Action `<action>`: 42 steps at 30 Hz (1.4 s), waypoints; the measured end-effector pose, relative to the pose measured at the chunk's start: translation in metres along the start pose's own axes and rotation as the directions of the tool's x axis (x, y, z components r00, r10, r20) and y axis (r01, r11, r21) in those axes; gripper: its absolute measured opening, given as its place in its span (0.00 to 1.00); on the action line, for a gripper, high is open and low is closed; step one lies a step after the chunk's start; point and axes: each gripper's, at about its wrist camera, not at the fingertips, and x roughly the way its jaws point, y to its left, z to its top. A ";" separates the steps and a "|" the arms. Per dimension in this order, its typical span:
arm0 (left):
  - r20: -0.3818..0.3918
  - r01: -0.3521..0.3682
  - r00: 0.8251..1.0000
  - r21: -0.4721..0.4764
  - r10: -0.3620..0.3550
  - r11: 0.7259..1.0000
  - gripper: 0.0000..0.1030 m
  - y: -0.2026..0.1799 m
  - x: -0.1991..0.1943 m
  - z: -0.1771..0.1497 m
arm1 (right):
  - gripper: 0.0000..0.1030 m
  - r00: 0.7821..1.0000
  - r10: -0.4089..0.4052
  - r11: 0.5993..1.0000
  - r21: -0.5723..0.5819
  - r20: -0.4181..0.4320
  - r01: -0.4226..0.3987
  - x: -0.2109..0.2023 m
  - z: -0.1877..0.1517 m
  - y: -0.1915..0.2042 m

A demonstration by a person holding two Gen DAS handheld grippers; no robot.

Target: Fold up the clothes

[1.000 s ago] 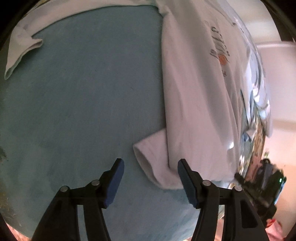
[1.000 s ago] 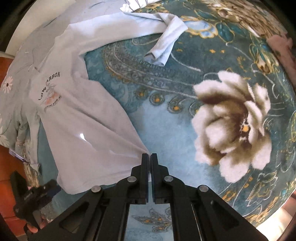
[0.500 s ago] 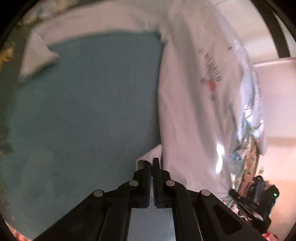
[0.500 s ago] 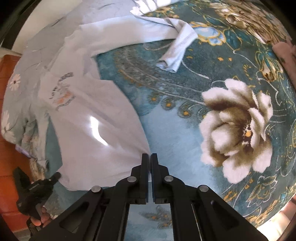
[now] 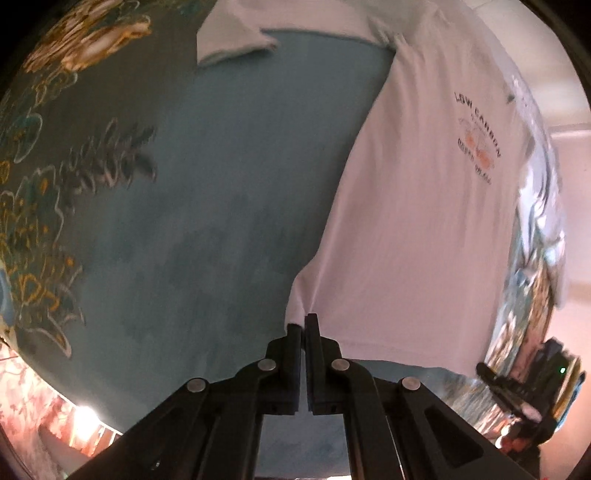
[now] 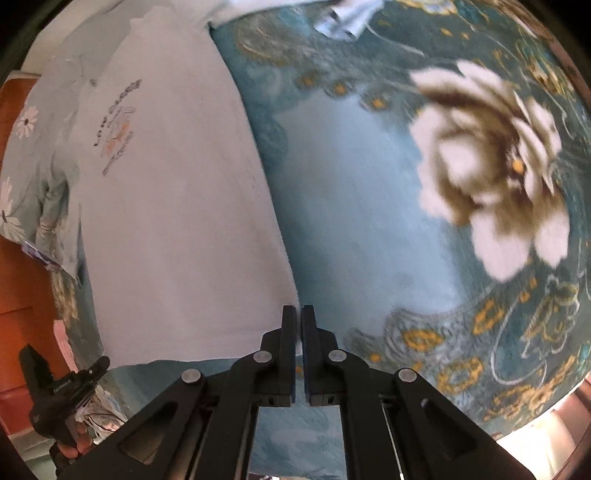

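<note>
A white T-shirt (image 5: 424, 206) with a small dark and orange chest print hangs stretched over a teal floral bedspread (image 5: 207, 192). My left gripper (image 5: 303, 325) is shut on the shirt's near sleeve cuff, which bunches at its tips. The far sleeve (image 5: 232, 44) lies flat at the top of the left wrist view. In the right wrist view the same T-shirt (image 6: 173, 221) fills the left side, and my right gripper (image 6: 298, 317) is shut on its hem corner. The other sleeve (image 6: 347, 18) lies crumpled at the top.
The bedspread (image 6: 369, 206) carries a big white and brown flower (image 6: 495, 184) on the right. A daisy-print sheet (image 6: 26, 162) and an orange wall lie beyond the shirt. The other gripper appears low in each view, at the right for the left camera and at the left for the right.
My left gripper went from open around the sleeve cuff to shut on it. Both grippers have since risen, pulling the shirt taut and off the bedspread.
</note>
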 end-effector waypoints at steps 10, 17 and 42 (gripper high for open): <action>-0.051 0.021 0.998 -0.046 -0.023 0.999 0.06 -0.006 0.015 -0.003 | 0.02 0.996 -0.003 0.998 0.063 0.089 -0.003 -0.018 0.023 -0.022; -0.046 0.018 0.999 -0.102 -0.023 0.995 0.23 -0.015 -0.012 0.002 | 0.42 0.961 0.008 0.994 0.106 0.275 -0.039 -0.046 0.092 -0.033; 0.026 0.019 1.000 -0.131 -0.016 0.991 0.39 0.009 -0.065 0.020 | 0.15 0.918 0.007 0.932 0.330 0.397 -0.151 -0.118 0.225 -0.123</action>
